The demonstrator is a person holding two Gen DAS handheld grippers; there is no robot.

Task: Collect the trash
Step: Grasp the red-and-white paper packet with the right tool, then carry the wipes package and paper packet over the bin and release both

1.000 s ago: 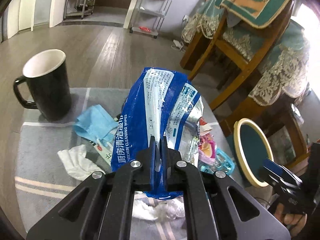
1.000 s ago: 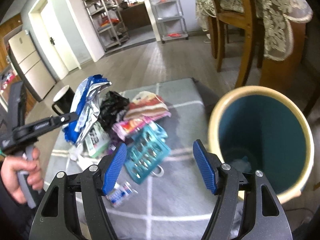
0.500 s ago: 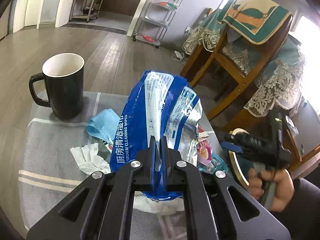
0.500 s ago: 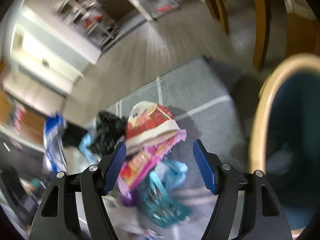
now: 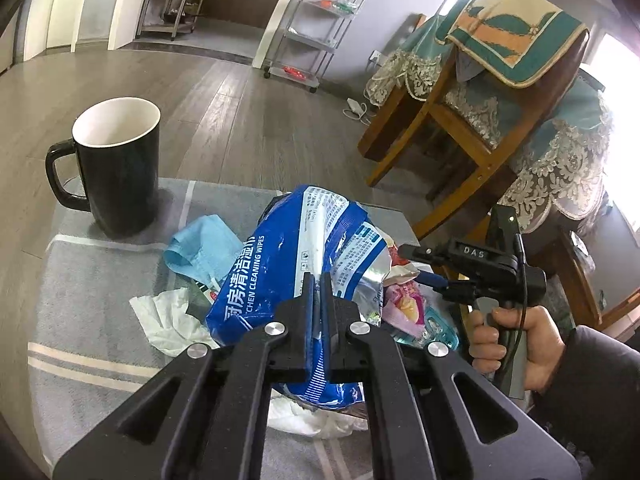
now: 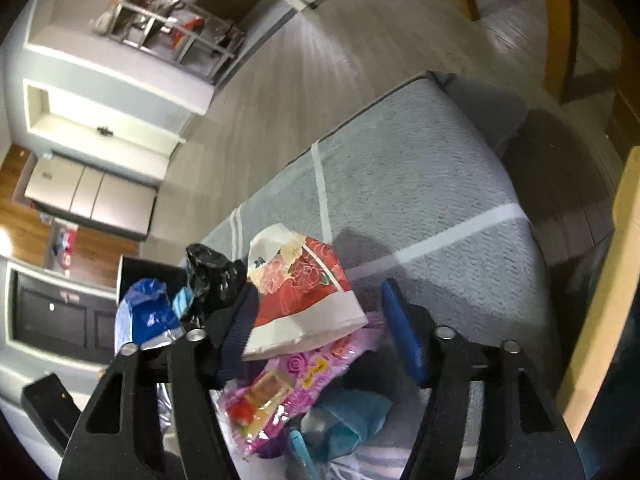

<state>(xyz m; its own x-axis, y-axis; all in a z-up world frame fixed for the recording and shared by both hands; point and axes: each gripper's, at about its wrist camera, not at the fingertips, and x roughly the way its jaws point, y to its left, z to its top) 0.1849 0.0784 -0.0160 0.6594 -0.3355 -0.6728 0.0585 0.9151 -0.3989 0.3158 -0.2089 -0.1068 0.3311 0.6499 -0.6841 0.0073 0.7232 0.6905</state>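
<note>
Blue foil of the kitchen wipes pack (image 5: 296, 264) is pinched flat in my left gripper (image 5: 317, 300), held above the trash pile on the grey mat (image 5: 80, 280). My right gripper (image 6: 320, 332) is spread wide, its 2 fingers flanking the red-and-white paper bag (image 6: 308, 292) atop a pink wrapper (image 6: 288, 384).

mug (image 5: 116, 168) left of wipes pack (image 5: 296, 264) (on mat (image 5: 80, 300))

Home dining area: lace-draped wooden chair (image 5: 500, 128), storage shelves (image 5: 316, 20).

"CLEANING WIPES" on blue packet (image 5: 304, 264)
</note>
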